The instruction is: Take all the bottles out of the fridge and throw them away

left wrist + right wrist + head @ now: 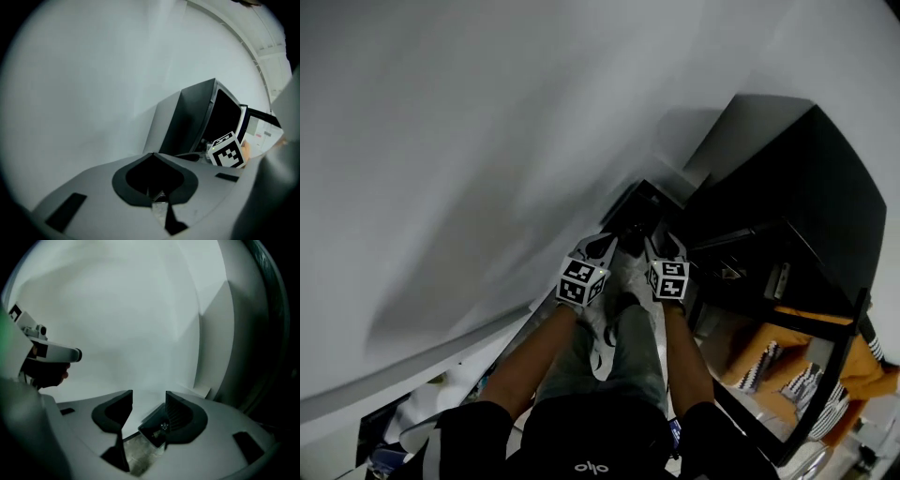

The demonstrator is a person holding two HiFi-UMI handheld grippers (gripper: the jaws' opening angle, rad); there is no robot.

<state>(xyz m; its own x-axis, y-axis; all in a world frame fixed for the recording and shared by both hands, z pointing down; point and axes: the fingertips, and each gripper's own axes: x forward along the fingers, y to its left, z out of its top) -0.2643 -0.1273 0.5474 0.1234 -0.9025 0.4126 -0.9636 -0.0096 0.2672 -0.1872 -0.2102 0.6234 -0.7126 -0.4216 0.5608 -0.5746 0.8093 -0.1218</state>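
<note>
White, smooth and matt, a wall (pixel 478 141) fills the room ahead of and to the left of the left claw (pixel 602 246) as one unbroken plane. Its lower edge runs off below and to the left of that claw. To the right of the right claw (pixel 667 246) a dark cabinet (pixel 811 187) closes in the room. It is box-shaped and flat-faced with straight hard corners, and it stands close to the wall, so both claws point into the narrowing wedge between the two. The claws are side by side, near each other but apart, both tipped somewhat downward. On the left claw, grey shells end in black pads whose tips meet in a point, closed with nothing between them. On the right claw, the ribbed black pads stand apart with a clear gap and grip nothing. Through that gap, lower and beyond, a small dark open-topped box (pixel 157 427) shows with something shiny in it, too dim to name, on a speckled floor (pixel 138 458). Right of and below the right claw, a thin black frame (pixel 834 366) crosses over orange material (pixel 769 349) with striped patches. Where the bottles are, and how their long axes lie, I cannot tell from these views, nor whether the dark cabinet is the fridge.
</note>
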